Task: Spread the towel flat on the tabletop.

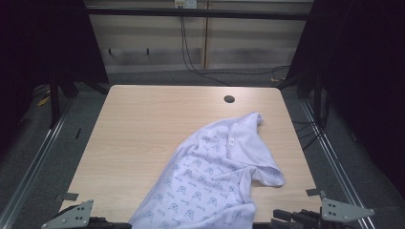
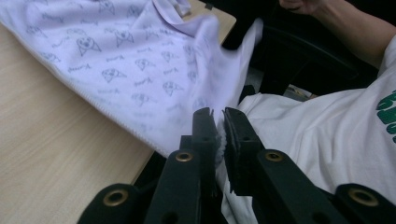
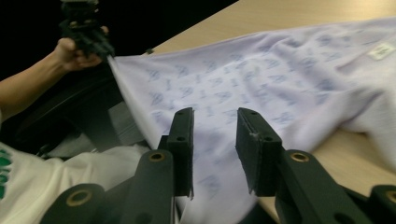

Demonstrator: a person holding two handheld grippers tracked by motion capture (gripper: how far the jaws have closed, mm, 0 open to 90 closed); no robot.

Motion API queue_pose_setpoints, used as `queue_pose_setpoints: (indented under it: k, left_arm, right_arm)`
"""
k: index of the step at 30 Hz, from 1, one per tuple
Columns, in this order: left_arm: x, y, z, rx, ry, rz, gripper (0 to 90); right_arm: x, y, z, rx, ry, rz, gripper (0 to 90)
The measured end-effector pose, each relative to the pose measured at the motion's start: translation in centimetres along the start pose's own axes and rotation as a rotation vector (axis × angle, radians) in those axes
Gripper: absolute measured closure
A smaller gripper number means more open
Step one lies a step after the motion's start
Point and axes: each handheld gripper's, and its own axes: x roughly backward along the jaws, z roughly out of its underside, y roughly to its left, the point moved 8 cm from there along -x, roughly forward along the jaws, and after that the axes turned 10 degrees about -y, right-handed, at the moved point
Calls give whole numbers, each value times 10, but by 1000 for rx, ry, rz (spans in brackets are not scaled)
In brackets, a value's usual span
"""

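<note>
While the lavender printed garment [image 1: 215, 176] lies rumpled across the near right part of the table [image 1: 143, 133], its lower hem hanging over the near edge toward me, I judge the job of spreading or folding it barely begun. From the high view its collar end with the small white label points toward the far right corner, one side is rolled under itself in a thick fold, and nothing looks squared up. My left gripper [image 2: 218, 122] has its jaws nearly together with a thin edge of the cloth running between them; from the right gripper view I can see that same gripper, farther off in its hand, with a corner of the hem stretching away from it, so I read it as pinching the fabric. My right gripper [image 3: 215, 135] stands with its jaws parted, the cloth passing behind them, and no pad pressing on it that I can see. What is left, in my judgement, is nearly everything: take a second corner with the right, pull the cloth flat, smooth the rolled side, then make the folds.
</note>
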Motion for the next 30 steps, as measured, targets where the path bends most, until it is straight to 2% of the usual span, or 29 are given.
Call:
queue_pose_setpoints:
  k: [1,2,3,4,5,6,7,8,9,10,11,12,13,14,15,16,17,18,19,21,22,23,26,27,28,29,30]
  left_arm:
    - [0,3,-3,11,-19,-2,776]
    - [-1,12,-9,17,-37,-4,739]
    - [-3,18,-13,16,-43,-9,734]
    - [-3,18,-13,16,-43,-9,733]
    - [-12,36,-18,12,-27,-47,735]
    - [-22,50,-22,27,-27,-61,740]
    - [-29,58,-24,41,-15,-65,743]
    - [-29,58,-24,41,-15,-65,746]
    - [-54,84,-26,45,26,-89,755]
    - [-69,97,-26,57,54,-87,761]
    - [-69,97,-26,57,54,-87,771]
    - [-100,122,-20,58,152,-99,778]
    - [-100,122,-20,58,152,-99,767]
    - [-115,132,-16,79,206,-86,774]
    - [-138,149,-12,53,255,-123,783]
    - [-138,149,-12,53,255,-123,785]
    - [-154,160,-9,49,269,-149,786]
    - [-154,160,-9,49,269,-149,786]
    - [-162,166,-8,59,247,-159,810]
    - [-162,167,-9,60,245,-170,845]
    - [-161,167,-8,43,249,-182,845]
    - [-159,166,-7,30,258,-200,887]
    - [-149,158,-2,32,260,-221,900]
    - [-138,149,5,60,256,-210,900]
    - [-131,143,9,66,256,-200,900]
    - [-131,143,9,66,256,-200,900]
    - [-124,135,14,76,261,-176,900]
  right_arm:
    - [0,-3,-2,-3,-4,11,662]
    - [-9,-15,0,-7,17,41,641]
    - [-14,-20,3,-13,26,52,634]
    - [-14,-20,3,-13,26,52,634]
    - [-32,-31,14,-18,83,61,630]
    - [-39,-35,17,-12,103,71,625]
    - [-50,-43,21,-13,123,88,607]
    - [-56,-46,22,-22,130,82,596]
    - [-66,-51,24,-23,149,83,580]
    - [-72,-54,25,-20,163,95,559]
    - [-80,-58,27,-20,183,94,553]
    - [-87,-61,29,-21,197,96,536]
    - [-93,-65,30,-25,209,108,502]
    - [-97,-69,31,-34,219,106,484]
    - [-101,-76,33,-44,233,122,468]
    - [-101,-76,33,-44,233,122,468]
    - [-102,-87,34,-73,236,149,453]
    - [-102,-89,34,-82,230,146,453]
    - [-103,-91,35,-85,234,153,447]
    - [-103,-93,37,-75,243,164,435]
    - [-105,-93,38,-73,247,164,430]
    - [-106,-92,41,-72,259,168,423]
    - [-111,-91,42,-62,267,174,403]
    - [-116,-91,40,-52,263,173,399]
    - [-117,-91,40,-48,264,176,395]
    - [-120,-91,40,-49,269,179,388]
    - [-120,-91,40,-49,269,179,388]
